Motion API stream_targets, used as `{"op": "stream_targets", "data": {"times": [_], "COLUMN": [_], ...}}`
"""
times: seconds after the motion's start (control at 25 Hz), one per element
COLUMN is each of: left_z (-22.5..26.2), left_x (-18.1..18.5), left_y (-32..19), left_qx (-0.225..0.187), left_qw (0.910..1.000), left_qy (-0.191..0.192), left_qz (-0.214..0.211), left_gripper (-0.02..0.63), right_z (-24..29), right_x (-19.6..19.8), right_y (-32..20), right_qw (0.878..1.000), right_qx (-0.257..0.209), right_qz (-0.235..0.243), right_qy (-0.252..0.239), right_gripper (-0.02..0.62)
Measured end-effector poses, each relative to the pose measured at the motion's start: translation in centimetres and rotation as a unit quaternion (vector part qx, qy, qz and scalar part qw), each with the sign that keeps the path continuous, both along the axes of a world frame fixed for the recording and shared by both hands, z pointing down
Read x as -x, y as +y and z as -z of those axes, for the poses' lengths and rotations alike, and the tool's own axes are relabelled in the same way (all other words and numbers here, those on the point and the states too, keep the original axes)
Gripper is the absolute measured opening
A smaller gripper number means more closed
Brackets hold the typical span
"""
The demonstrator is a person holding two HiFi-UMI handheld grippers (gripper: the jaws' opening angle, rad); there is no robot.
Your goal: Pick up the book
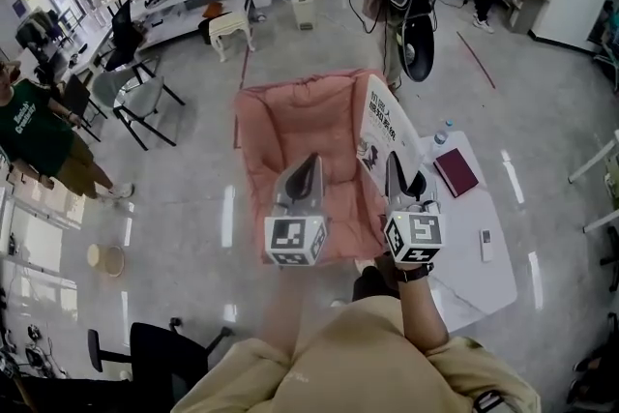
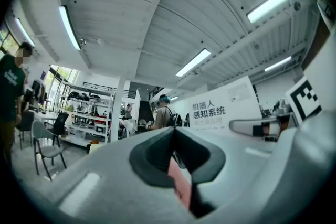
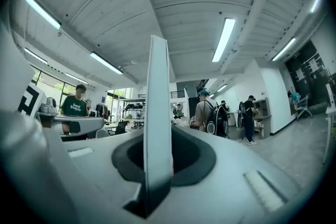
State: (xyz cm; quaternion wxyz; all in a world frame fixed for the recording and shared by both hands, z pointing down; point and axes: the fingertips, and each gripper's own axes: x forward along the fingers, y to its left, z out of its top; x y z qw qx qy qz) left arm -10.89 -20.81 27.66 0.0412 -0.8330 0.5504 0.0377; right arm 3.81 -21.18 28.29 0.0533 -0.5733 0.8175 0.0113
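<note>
The right tool (image 1: 396, 177) clamps the lower edge of a white book (image 1: 383, 123), which stands upright above a pink chair (image 1: 290, 126). The left tool (image 1: 308, 167), jaws together, is just left of it. A dark red book (image 1: 456, 172) lies on the white tabletop (image 1: 484, 285) at right.

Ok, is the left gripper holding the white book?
No, the right gripper holds the white book; the left gripper is shut, empty.

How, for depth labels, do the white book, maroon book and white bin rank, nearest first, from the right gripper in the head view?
1. White book, clamped in the right gripper.
2. Maroon book, on the table at right.
3. White bin, far off, upper left.
</note>
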Motion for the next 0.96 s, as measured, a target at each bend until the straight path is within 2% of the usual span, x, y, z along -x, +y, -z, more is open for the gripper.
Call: {"op": "stream_targets", "data": {"times": [0.28, 0.6, 0.96], "left_z": [1.5, -1.0, -0.9], "left_x": [0.8, 0.6, 0.0], "left_y": [1.4, 3.3, 3.4], "left_qx": [-0.012, 0.008, 0.014], "left_qw": [0.9998, 0.9999, 0.9998], "left_qy": [0.001, 0.004, 0.015], "left_qz": [0.018, 0.01, 0.004], "left_gripper": [0.002, 0.002, 0.002], "right_z": [1.4, 0.3, 0.6], "right_x": [0.8, 1.5, 1.4], "right_y": [1.4, 3.2, 3.6], "right_qw": [1.0, 1.0, 1.0], "right_qx": [-0.01, 0.0, 0.001], "right_qz": [0.011, 0.015, 0.015], "right_qy": [0.004, 0.015, 0.025], "right_gripper": [0.048, 0.049, 0.048]}}
